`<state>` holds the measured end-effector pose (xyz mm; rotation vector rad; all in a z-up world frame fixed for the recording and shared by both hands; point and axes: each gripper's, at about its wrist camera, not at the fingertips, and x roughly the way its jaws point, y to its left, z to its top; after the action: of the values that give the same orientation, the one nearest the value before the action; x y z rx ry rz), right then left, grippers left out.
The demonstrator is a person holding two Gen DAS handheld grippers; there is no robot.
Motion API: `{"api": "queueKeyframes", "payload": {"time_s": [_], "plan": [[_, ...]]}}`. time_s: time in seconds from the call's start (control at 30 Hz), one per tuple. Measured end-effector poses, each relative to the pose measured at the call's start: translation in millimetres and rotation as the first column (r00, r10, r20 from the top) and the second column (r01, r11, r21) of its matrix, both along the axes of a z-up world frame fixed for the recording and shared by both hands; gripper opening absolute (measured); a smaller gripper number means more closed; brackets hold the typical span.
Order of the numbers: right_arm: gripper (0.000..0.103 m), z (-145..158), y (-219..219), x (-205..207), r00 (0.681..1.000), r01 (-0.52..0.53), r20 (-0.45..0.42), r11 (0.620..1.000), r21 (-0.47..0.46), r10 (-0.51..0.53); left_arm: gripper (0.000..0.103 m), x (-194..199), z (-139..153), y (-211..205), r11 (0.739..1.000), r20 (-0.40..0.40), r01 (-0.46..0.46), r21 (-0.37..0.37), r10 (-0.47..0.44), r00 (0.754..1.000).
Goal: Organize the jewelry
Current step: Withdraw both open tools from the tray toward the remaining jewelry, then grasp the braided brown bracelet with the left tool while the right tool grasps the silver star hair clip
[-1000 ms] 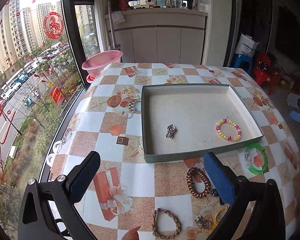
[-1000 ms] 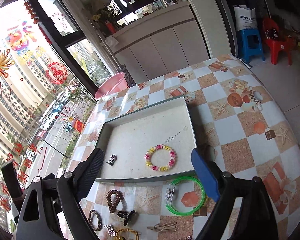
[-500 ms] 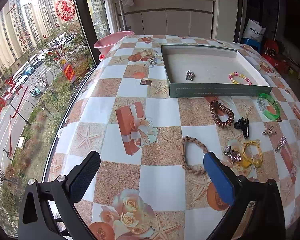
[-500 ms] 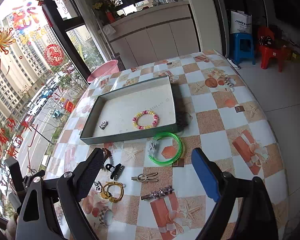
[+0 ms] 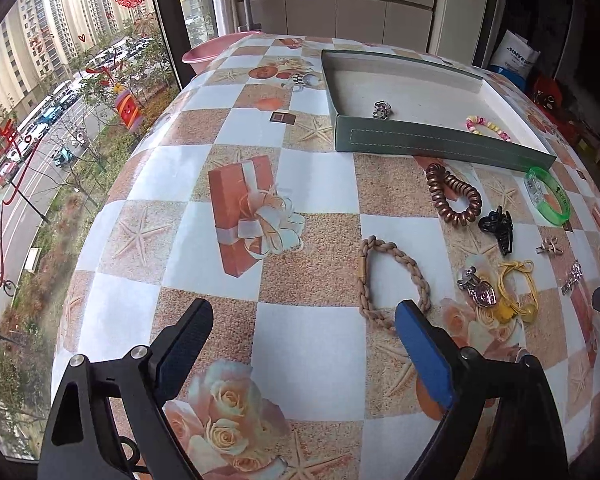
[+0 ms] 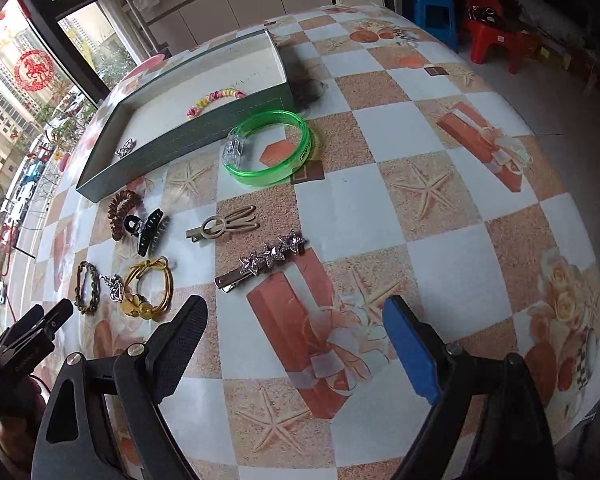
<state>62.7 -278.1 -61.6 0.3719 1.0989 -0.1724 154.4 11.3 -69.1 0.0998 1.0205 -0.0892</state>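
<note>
A green tray (image 5: pixel 440 140) (image 6: pixel 188 140) holds a bead bracelet (image 5: pixel 488 128) (image 6: pixel 216 100) and a silver charm (image 5: pixel 381 109) (image 6: pixel 125 148). In front of it lie a green bangle (image 6: pixel 268 152) (image 5: pixel 548 200), brown spiral tie (image 5: pixel 454 200) (image 6: pixel 122 212), black claw clip (image 5: pixel 498 228) (image 6: pixel 150 230), braided bracelet (image 5: pixel 392 280) (image 6: pixel 87 286), yellow tie (image 5: pixel 516 292) (image 6: pixel 148 288), heart charm (image 5: pixel 478 288), beige clip (image 6: pixel 224 226) and star clip (image 6: pixel 260 262). My left gripper (image 5: pixel 304 332) and right gripper (image 6: pixel 296 328) are open, empty, above the table's near part.
The table wears a checkered cloth with gift and starfish prints (image 5: pixel 244 216). A pink basin (image 5: pixel 208 54) sits beyond the far left edge by the window. A blue stool (image 6: pixel 434 12) and red stool (image 6: pixel 496 32) stand on the floor at right.
Both grippers have pulled back from the tray toward the near side of the table and dropped lower. The loose pieces now lie close ahead. Both stay open.
</note>
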Motion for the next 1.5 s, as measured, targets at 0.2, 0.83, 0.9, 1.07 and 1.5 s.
{"api": "queueKeyframes", "payload": {"time_s": [0.2, 0.83, 0.9, 1.07, 1.5], "plan": [[0.091, -11.0, 15.0, 11.5, 0.996, 0.083, -0.026, 0.995, -0.064, -0.084, 0.102, 8.8, -5.4, -8.6, 1.0, 0.002, 0.013, 0.017, -0.013, 1.0], [0.026, -11.7, 38.4, 23.9, 0.999, 0.037, -0.019, 0.973, -0.228, -0.042, 0.053, 6.4, -9.9, -29.6, 0.996, -0.025, 0.091, -0.001, -0.091, 0.995], [0.015, -11.0, 33.9, 21.2, 0.999, 0.026, -0.023, 0.976, -0.215, -0.032, 0.044, 3.4, -9.0, -34.1, 0.994, -0.024, 0.11, 0.01, -0.11, 0.994], [0.011, -9.8, 21.8, 8.1, 1.0, 0.0, -0.013, 0.989, -0.148, -0.002, 0.019, -1.1, -8.7, -33.9, 0.992, -0.016, 0.126, 0.0, -0.126, 0.992], [0.011, -0.4, 1.8, -16.8, 0.995, -0.056, 0.084, 0.998, 0.029, 0.054, 0.019, -17.5, 15.9, -11.4, 0.985, 0.008, 0.126, -0.119, -0.126, 0.992]]}}
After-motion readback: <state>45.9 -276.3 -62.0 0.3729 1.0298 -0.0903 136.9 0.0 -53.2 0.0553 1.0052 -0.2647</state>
